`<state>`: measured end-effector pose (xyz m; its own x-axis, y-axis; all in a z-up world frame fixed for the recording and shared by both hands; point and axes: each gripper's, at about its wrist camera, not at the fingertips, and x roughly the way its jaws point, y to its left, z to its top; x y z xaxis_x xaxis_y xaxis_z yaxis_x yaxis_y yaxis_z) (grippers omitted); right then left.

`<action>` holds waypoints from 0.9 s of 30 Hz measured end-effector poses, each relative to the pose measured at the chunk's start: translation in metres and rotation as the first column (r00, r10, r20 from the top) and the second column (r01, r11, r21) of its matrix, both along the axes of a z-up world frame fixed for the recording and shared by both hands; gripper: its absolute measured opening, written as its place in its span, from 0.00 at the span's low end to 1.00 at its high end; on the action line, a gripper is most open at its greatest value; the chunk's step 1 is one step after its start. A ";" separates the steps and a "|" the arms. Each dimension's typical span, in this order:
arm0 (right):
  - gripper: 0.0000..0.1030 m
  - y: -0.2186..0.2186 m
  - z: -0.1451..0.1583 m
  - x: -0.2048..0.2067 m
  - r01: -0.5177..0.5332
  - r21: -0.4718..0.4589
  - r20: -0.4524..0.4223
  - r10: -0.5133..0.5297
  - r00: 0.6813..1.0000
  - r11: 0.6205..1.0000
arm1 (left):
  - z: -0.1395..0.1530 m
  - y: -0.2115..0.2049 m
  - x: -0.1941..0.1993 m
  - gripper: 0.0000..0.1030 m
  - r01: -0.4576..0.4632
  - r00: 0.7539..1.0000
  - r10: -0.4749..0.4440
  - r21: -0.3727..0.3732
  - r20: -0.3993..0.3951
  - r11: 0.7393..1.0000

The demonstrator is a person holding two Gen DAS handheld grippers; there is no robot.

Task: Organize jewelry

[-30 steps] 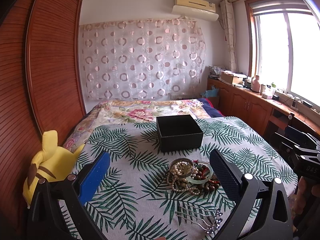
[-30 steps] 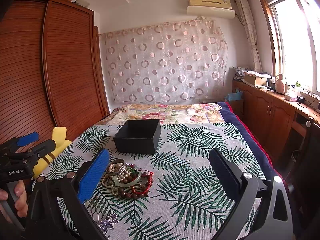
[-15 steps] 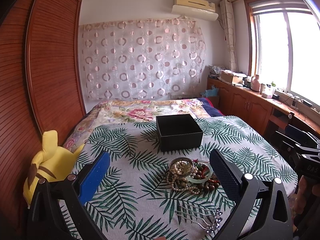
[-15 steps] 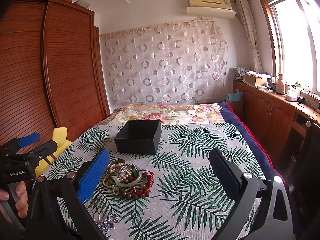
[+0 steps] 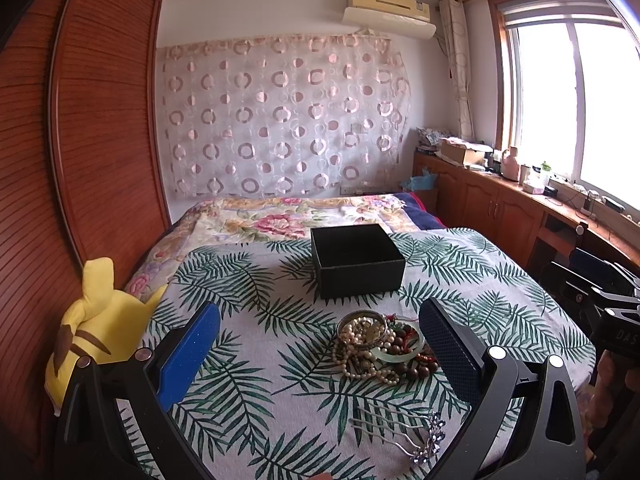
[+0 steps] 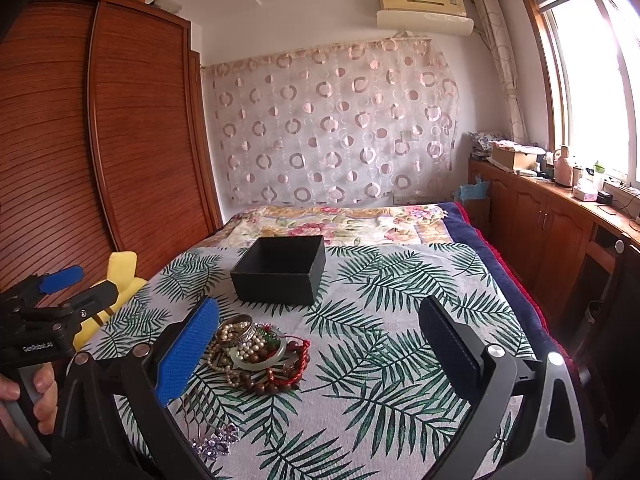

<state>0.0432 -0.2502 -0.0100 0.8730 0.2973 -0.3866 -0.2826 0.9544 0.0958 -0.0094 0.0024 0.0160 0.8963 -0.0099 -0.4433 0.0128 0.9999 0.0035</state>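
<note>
A pile of jewelry [image 5: 380, 346] lies on the leaf-print cloth: pearl strands, a metal bangle, a pale jade bangle, brown and red beads. It shows in the right wrist view too [image 6: 256, 350]. An open black box [image 5: 356, 264] stands behind it, also seen in the right wrist view [image 6: 280, 270]. A hair comb with purple flowers [image 5: 416, 436] lies nearer me, its flowers showing in the right wrist view [image 6: 216, 444]. My left gripper [image 5: 320, 344] is open and empty above the cloth, short of the pile. My right gripper [image 6: 320, 344] is open and empty, right of the pile.
A yellow plush toy [image 5: 92, 332] sits at the left edge by the wooden wardrobe [image 5: 80, 140]. The floral bedspread [image 5: 280, 216] lies behind the box. Wooden cabinets [image 6: 552, 232] run under the window on the right.
Both views have shifted very slightly; the jewelry, box and comb have not moved. Both grippers stay open.
</note>
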 end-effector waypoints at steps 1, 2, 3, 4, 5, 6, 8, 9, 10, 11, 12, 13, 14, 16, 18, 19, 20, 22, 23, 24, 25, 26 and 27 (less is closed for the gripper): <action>0.98 0.002 -0.003 0.001 -0.006 -0.005 -0.006 0.006 1.000 1.000 | -0.004 0.001 0.001 0.94 0.005 1.000 -0.005 -0.002 -0.010 1.000; 0.98 0.005 -0.006 0.003 -0.012 -0.011 -0.010 0.012 1.000 1.000 | -0.007 0.001 0.001 0.94 0.010 1.000 -0.010 -0.003 -0.024 1.000; 0.98 -0.004 -0.005 -0.002 -0.020 -0.014 -0.016 0.020 1.000 1.000 | -0.012 0.002 0.001 0.94 0.012 0.999 -0.012 0.002 -0.039 1.000; 0.98 -0.005 -0.007 -0.002 -0.025 -0.015 -0.022 0.024 0.999 1.000 | -0.020 0.002 0.003 0.94 0.014 0.998 -0.014 0.008 -0.056 1.000; 0.98 -0.006 -0.010 -0.001 -0.029 -0.015 -0.029 0.028 0.999 0.999 | -0.026 0.002 0.004 0.94 0.018 0.997 -0.017 0.012 -0.075 1.000; 0.98 -0.009 -0.013 0.000 -0.035 -0.014 -0.038 0.034 0.999 0.999 | -0.034 0.002 0.005 0.94 0.023 0.995 -0.022 0.011 -0.095 1.000; 0.98 -0.012 -0.020 0.000 -0.039 -0.018 -0.055 0.038 0.998 0.999 | -0.048 0.002 0.007 0.94 0.033 0.992 -0.032 0.007 -0.125 0.999; 0.98 -0.012 -0.022 0.001 -0.045 -0.020 -0.062 0.043 0.997 0.999 | -0.053 0.002 0.007 0.94 0.042 0.989 -0.040 0.006 -0.143 0.999; 0.98 -0.012 -0.025 0.001 -0.052 -0.023 -0.070 0.051 0.996 0.998 | -0.059 0.002 0.008 0.94 0.049 0.986 -0.047 0.006 -0.159 0.999; 0.98 -0.014 -0.029 0.000 -0.054 -0.029 -0.079 0.052 0.996 0.998 | -0.065 0.000 0.009 0.94 0.058 0.983 -0.056 0.005 -0.177 0.998; 0.98 -0.014 -0.032 -0.001 -0.056 -0.034 -0.087 0.053 0.995 0.998 | -0.070 -0.001 0.010 0.94 0.070 0.979 -0.068 0.005 -0.194 0.998; 0.98 -0.015 -0.035 -0.001 -0.059 -0.038 -0.098 0.055 0.994 0.998 | -0.076 -0.003 0.010 0.94 0.082 0.975 -0.079 0.007 -0.208 0.997; 0.98 -0.016 -0.041 -0.001 -0.063 -0.040 -0.108 0.058 0.992 0.997 | -0.082 -0.006 0.010 0.94 0.095 0.970 -0.090 0.010 -0.226 0.995; 0.98 -0.019 -0.048 0.001 -0.066 -0.047 -0.130 0.059 0.990 0.997 | -0.093 -0.011 0.010 0.94 0.123 0.958 -0.118 0.006 -0.263 0.992; 0.98 -0.023 -0.054 0.003 -0.065 -0.051 -0.149 0.057 0.987 0.997 | -0.104 -0.013 0.010 0.94 0.150 0.939 -0.146 -0.012 -0.311 0.989; 0.98 -0.026 -0.058 0.004 -0.064 -0.050 -0.160 0.055 0.986 0.997 | -0.109 -0.015 0.011 0.94 0.158 0.930 -0.156 -0.020 -0.333 0.987; 0.98 -0.027 -0.061 0.006 -0.064 -0.048 -0.171 0.055 0.984 0.997 | -0.112 -0.016 0.012 0.94 0.164 0.924 -0.163 -0.026 -0.347 0.986; 0.98 -0.030 -0.065 0.008 -0.065 -0.049 -0.185 0.055 0.981 0.997 | -0.117 -0.022 0.011 0.94 0.186 0.909 -0.186 -0.036 -0.373 0.982; 0.98 -0.032 -0.066 0.008 -0.065 -0.050 -0.189 0.054 0.981 0.997 | -0.118 -0.024 0.011 0.94 0.197 0.903 -0.198 -0.043 -0.381 0.979; 0.98 -0.032 -0.068 0.007 -0.065 -0.048 -0.189 0.055 0.981 0.997 | -0.119 -0.026 0.011 0.94 0.207 0.898 -0.210 -0.052 -0.386 0.977; 0.98 -0.034 -0.068 0.007 -0.065 -0.046 -0.189 0.055 0.980 0.997 | -0.120 -0.029 0.011 0.94 0.220 0.891 -0.228 -0.065 -0.392 0.973; 0.98 -0.035 -0.068 0.007 -0.065 -0.044 -0.189 0.056 0.980 0.997 | -0.120 -0.032 0.011 0.94 0.231 0.885 -0.241 -0.074 -0.398 0.970; 0.98 -0.035 -0.069 0.007 -0.066 -0.042 -0.190 0.057 0.980 0.997 | -0.121 -0.035 0.010 0.94 0.246 0.876 -0.259 -0.084 -0.406 0.966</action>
<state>0.0502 -0.2853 -0.0785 0.7638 0.3253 -0.5575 -0.3223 0.9405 0.1071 0.0009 -0.0327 -0.1051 0.5994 -0.2297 -0.7668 0.2590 0.9621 -0.0858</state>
